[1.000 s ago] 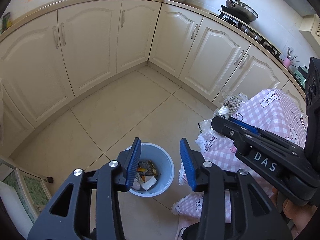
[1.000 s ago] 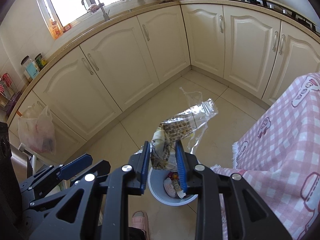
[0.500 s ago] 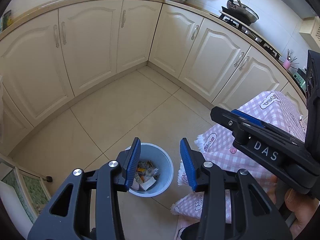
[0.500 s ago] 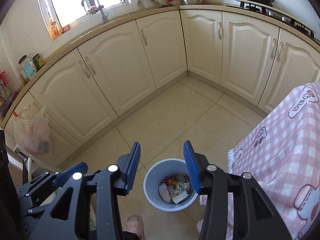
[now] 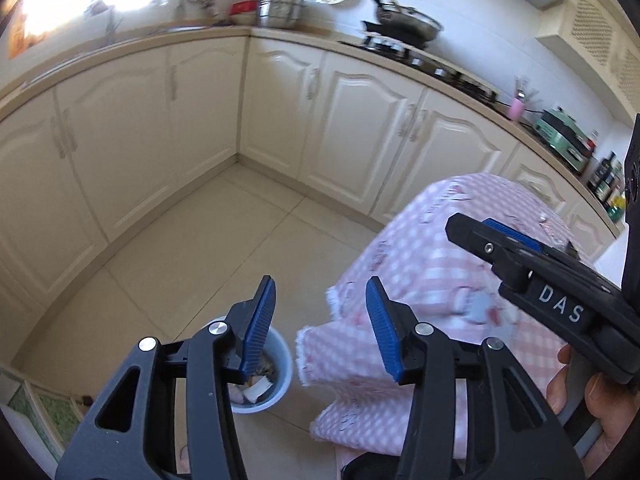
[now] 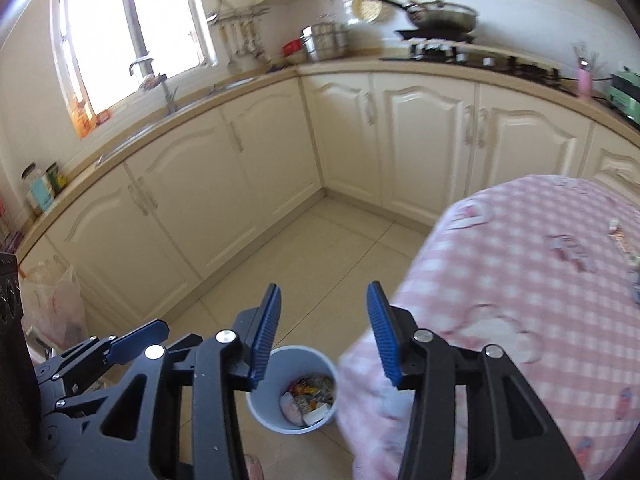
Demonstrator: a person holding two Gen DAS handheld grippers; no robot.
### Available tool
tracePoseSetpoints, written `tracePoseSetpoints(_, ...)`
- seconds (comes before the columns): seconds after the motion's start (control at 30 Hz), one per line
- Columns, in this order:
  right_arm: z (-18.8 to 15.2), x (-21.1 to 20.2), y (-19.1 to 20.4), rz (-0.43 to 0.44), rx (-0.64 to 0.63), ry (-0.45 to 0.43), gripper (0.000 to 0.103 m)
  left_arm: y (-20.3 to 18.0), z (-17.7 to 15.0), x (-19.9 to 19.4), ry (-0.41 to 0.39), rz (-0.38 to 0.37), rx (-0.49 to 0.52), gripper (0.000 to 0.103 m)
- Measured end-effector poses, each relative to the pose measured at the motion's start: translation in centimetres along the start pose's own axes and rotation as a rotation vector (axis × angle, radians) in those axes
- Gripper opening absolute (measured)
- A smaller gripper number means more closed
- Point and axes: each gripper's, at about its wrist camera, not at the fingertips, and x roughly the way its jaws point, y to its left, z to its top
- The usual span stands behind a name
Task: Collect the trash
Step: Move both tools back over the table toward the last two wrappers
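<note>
Ribbed blue fingers (image 5: 260, 330) of both grippers parted, empty; round grey bin (image 6: 280, 420) holds crumpled wrappers.

Bin (image 5: 280, 364) half hidden behind left tongs (image 5: 320, 322), motion-blurred tablecloth (image 6: 500, 280), countertop pans (image 6: 440, 18) smeared.

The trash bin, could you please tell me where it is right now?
The trash bin stands on the tiled floor, low in both wrist views, just left of the pink checked tablecloth.
</note>
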Motion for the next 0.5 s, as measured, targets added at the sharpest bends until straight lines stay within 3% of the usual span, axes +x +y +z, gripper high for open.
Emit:
tracePoseSetpoints(0.3, -0.9, -9.8, -16.2, -0.21, 0.161, -0.126, 0.048, -15.3, 0.6, 1.4, 0.018, -0.183, 0.183, 0.047)
tracePoseSetpoints(0.5, -3.2, -13.0, -25.7, -0.34, 0.298, -0.144, 0.048, -23.1, 0.0, 3.4, 0.064, -0.265, 0.254, 0.047)
